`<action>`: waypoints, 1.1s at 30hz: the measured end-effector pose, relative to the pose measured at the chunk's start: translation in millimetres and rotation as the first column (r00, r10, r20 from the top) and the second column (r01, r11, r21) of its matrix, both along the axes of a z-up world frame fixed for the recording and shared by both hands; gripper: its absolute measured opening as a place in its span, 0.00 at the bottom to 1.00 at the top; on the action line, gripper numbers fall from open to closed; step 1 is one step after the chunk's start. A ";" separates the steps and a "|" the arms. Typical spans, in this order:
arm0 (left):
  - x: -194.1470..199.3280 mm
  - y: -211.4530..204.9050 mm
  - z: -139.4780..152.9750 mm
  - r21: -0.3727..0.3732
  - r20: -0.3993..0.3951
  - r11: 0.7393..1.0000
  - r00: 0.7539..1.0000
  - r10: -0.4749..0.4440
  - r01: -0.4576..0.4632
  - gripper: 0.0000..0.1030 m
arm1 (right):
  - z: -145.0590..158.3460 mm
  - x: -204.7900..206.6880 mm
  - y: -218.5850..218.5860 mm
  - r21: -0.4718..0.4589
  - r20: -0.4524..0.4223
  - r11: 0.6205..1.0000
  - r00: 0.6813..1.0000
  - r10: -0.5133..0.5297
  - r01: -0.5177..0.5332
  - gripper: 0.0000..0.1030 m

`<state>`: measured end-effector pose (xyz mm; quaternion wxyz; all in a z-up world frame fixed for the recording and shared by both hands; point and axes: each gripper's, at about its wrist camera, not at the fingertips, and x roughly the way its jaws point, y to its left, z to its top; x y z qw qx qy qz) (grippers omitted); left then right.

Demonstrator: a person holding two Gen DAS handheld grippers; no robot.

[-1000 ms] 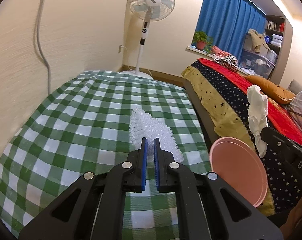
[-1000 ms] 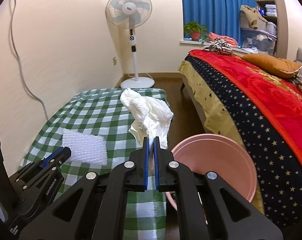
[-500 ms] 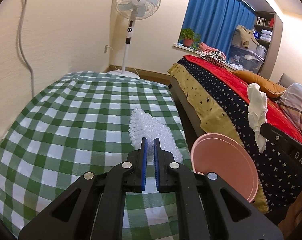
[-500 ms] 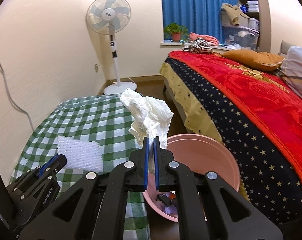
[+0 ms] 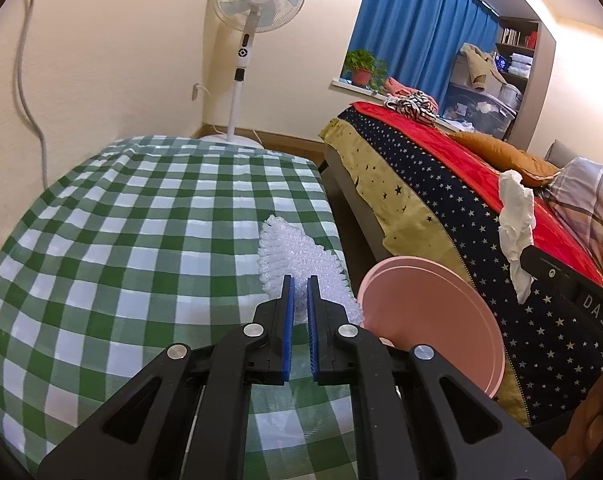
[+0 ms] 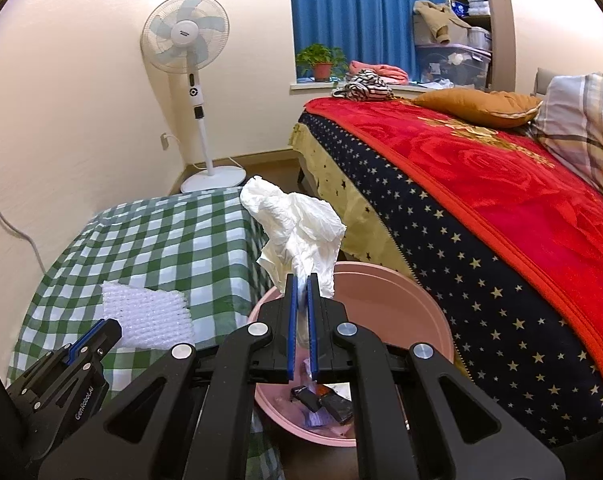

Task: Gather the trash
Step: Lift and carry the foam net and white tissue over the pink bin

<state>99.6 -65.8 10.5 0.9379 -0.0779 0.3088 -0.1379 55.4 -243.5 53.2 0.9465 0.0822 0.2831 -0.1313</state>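
A: Left fingers (image 5: 297, 280)?
B: Mine, clamped on bubble wrap (image 5: 301, 258), over the checked surface (image 5: 141, 240) beside the pink bin (image 6: 401, 308).
A: Right?
B: Right fingers (image 6: 301, 278) pinch crumpled white paper (image 6: 297, 224) above that bin.

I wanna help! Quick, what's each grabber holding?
Left gripper: closed on the bubble wrap.
Right gripper: closed on the crumpled white paper.
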 end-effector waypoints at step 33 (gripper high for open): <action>17.2 -81.0 -29.3 -0.013 -0.004 0.976 0.976 -0.216 0.216 0.06 | -38.4 21.5 -64.4 0.044 -0.066 0.987 0.986 -0.150 0.153 0.05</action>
